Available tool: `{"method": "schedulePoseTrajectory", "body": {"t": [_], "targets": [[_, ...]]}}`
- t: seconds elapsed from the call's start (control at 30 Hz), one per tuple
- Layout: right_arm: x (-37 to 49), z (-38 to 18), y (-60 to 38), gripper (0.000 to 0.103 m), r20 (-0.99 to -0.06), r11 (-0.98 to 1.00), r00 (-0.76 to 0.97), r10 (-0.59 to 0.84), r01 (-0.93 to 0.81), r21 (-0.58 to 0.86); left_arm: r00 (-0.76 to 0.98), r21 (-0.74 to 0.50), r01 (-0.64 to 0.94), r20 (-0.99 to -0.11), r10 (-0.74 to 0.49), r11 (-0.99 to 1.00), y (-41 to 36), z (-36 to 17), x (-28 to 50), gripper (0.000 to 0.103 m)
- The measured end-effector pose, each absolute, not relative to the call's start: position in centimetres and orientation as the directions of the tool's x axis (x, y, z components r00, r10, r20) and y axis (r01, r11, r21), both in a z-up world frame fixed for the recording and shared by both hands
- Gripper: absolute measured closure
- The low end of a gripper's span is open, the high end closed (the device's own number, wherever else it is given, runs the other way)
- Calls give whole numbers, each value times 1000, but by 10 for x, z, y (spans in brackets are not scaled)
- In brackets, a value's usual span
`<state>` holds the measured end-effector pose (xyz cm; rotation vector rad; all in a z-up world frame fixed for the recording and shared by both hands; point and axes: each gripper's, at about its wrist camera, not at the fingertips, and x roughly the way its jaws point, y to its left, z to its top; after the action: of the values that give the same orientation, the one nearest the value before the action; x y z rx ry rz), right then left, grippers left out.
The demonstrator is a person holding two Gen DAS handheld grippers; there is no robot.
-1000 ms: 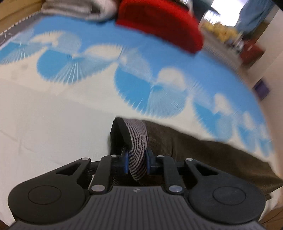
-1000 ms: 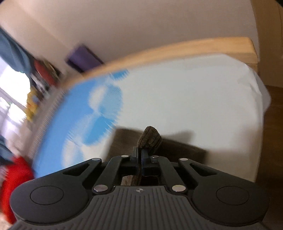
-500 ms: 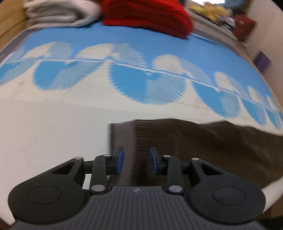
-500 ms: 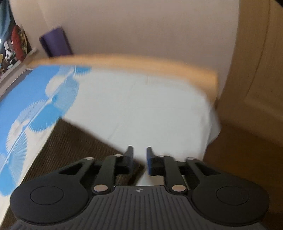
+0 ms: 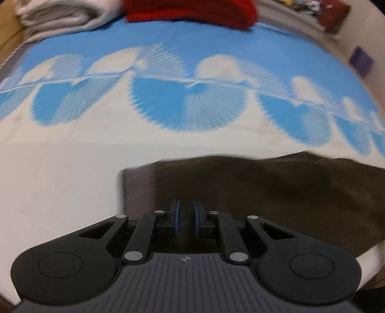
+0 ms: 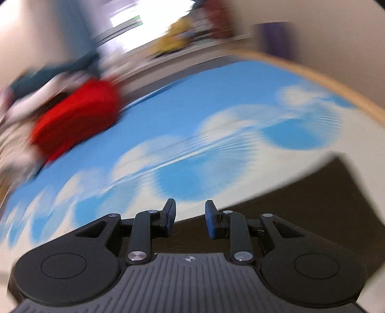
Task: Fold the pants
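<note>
With the brown pants (image 5: 264, 192) lying flat across the lower frame, long axis running left to right: left gripper (image 5: 185, 218) over the waistband end, jaws narrowed and just closing on nothing; right gripper (image 6: 190, 220) half open, empty, at the pants' upper edge.

A bed (image 5: 60, 187) in white-and-blue sheeting carries brown pants (image 5: 264, 187) — a red bundle (image 5: 192, 9) and grey-white folded cloth (image 5: 62, 16) farther back.

pants (image 5: 264, 187) flat on bed sheet (image 5: 60, 192) | folded clothes (image 5: 192, 9) behind, at bed's far edge
</note>
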<state>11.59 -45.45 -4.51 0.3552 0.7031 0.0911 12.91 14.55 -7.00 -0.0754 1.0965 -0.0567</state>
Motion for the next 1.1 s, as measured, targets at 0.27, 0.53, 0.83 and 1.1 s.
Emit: {"method": "schedulePoseTrajectory", "body": {"t": [0.27, 0.53, 0.83, 1.1], "targets": [[164, -59, -283, 75, -697, 885, 559, 449, -385, 261, 368, -165, 275, -892, -263, 947, 46, -84, 178, 90], [204, -108, -230, 76, -803, 896, 455, 385, -393, 207, 299, -236, 432, -873, -385, 871, 8, -131, 206, 91], [241, -128, -240, 100, -828, 958, 483, 286, -175, 229, 414, -189, 190, -875, -253, 963, 32, -144, 243, 98], [244, -119, -256, 98, -804, 940, 489, 338, -130, 316, 347, -287, 459, -813, -467, 841, -18, -147, 226, 98]]}}
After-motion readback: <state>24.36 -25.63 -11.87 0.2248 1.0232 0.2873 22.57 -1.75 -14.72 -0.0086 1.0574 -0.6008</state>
